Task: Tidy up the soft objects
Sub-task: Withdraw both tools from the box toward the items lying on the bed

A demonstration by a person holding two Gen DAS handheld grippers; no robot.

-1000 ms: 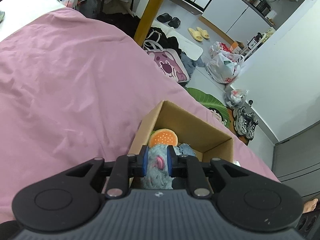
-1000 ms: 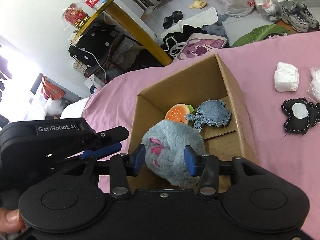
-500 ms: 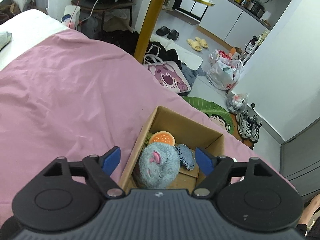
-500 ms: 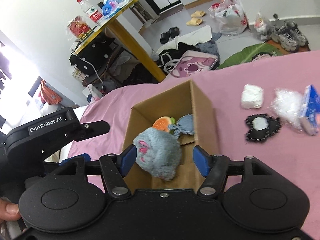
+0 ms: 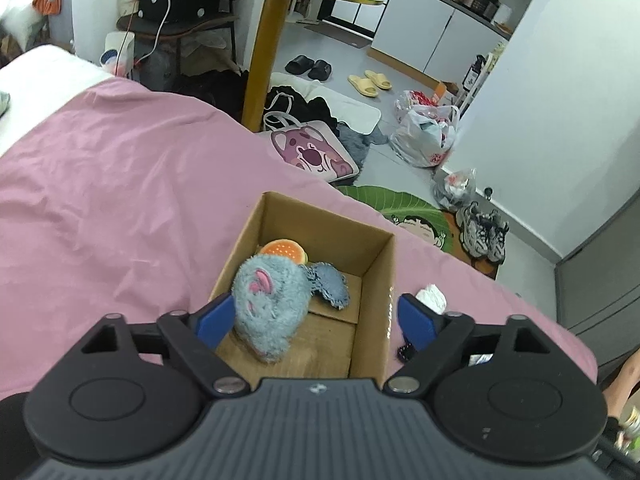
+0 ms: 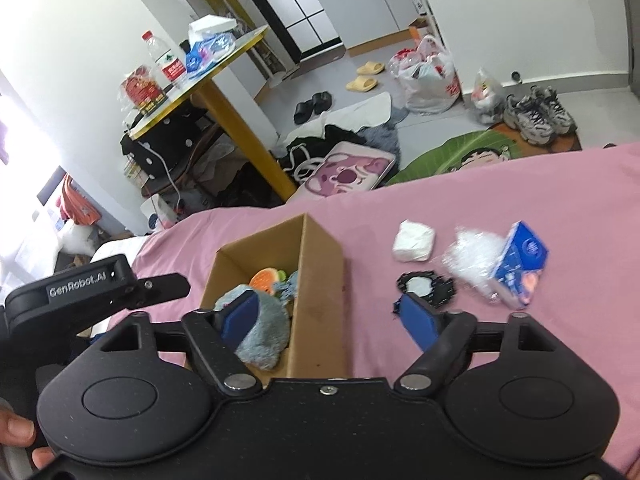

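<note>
A cardboard box [image 5: 376, 280] stands on the pink bedspread [image 5: 120, 200]. Inside lie a fluffy grey plush toy [image 5: 272, 304], an orange burger plush [image 5: 282, 250] and a denim-blue soft piece [image 5: 330, 284]. My left gripper [image 5: 316, 318] hovers open above the box's near end, touching nothing. My right gripper [image 6: 328, 318] is open too, above the box's right wall [image 6: 320, 280], with the grey plush [image 6: 264, 340] below its left finger. Right of the box lie a white wad [image 6: 414, 240], a black patch with a white centre [image 6: 426, 288], a clear plastic bag [image 6: 472, 264] and a blue pack [image 6: 520, 268].
The bed's edge runs just behind the box. On the floor beyond it are a yellow-legged table [image 5: 264, 60], a pink cartoon bag [image 5: 312, 156], slippers [image 5: 368, 82], plastic bags [image 5: 424, 136] and sneakers [image 5: 484, 232]. A hand [image 6: 16, 436] holds the left gripper's handle.
Both grippers were shut on the grey plush and have opened and pulled back. The plush now rests in the box. The right gripper has swung right, bringing the loose items into view.
</note>
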